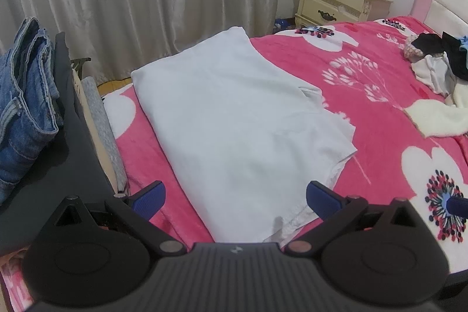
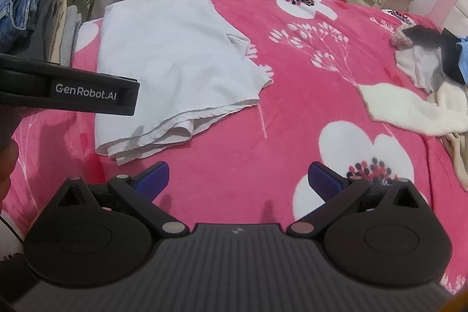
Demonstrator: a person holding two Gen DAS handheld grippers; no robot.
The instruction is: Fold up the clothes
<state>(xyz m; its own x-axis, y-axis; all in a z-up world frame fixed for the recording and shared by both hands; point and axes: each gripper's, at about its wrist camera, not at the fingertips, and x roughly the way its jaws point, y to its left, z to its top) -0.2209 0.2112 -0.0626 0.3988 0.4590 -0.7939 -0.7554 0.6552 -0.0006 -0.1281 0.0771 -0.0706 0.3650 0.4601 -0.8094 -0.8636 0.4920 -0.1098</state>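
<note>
White garment [image 1: 234, 119] lies on the bed [image 1: 380, 136], long axis running away from the left hand-held gripper [image 1: 235, 198], released above its near hem; the right hand-held gripper [image 2: 238, 180], released, hovers beside it.

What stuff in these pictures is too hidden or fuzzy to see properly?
- Near hem of the white folded garment: left wrist view, hidden behind the open left gripper.
- Heap of mixed clothes: both views, cut off by the right edge.
- Small items on the cream bedside cabinet: too small to identify.
- Stack of blue jeans: cut off by the left edge.
- Open right gripper: holds nothing.
</note>
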